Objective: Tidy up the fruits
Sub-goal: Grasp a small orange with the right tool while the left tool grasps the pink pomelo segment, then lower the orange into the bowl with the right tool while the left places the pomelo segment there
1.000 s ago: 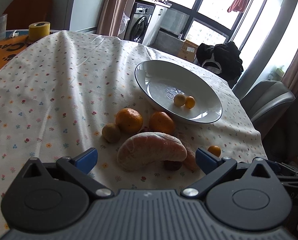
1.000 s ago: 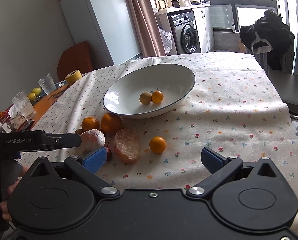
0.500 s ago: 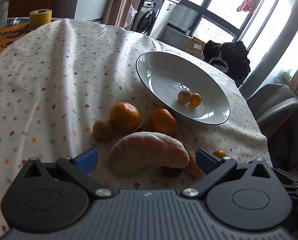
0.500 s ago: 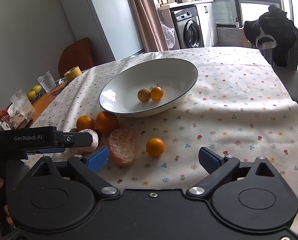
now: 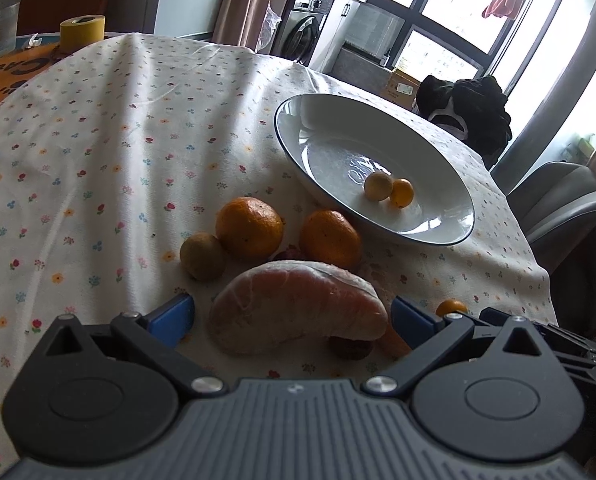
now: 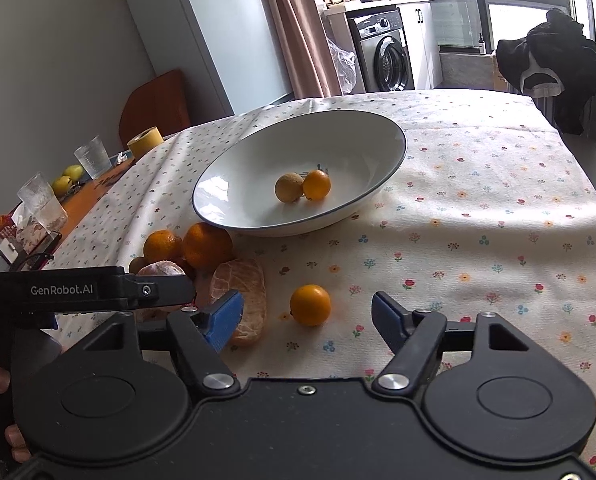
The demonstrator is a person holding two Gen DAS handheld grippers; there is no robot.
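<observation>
- Both grippers have come closer to the fruit than a second ago: the left gripper (image 5: 292,314) now brackets the peeled pomelo segment (image 5: 298,312), and the right gripper (image 6: 307,314) has dropped nearer the small orange (image 6: 310,305).
- Floral tablecloth (image 5: 118,140) covers most of the table; its bare wooden end, with a glass and yellow tape roll (image 5: 83,31), shows only at the edge.
- White bowl (image 6: 258,160) holds two small fruits, one yellowish-brown, one orange, touching each other.
- Left gripper's blue pads stand apart on either side of the segment, not touching it; the segment's long axis runs left to right across the jaws, curved side up.
- Right gripper's jaws are wide apart, the small orange between them but beyond the tips.
- A second peeled segment (image 6: 240,296) shows plainly in the right view, lying lengthwise toward the camera; the left view hides nearly all of it.
- Two mandarins (image 5: 250,228) and a greenish-brown fruit (image 5: 202,256) sit just behind the segment.
- A dark reddish fruit under the segment is hard to identify.
</observation>
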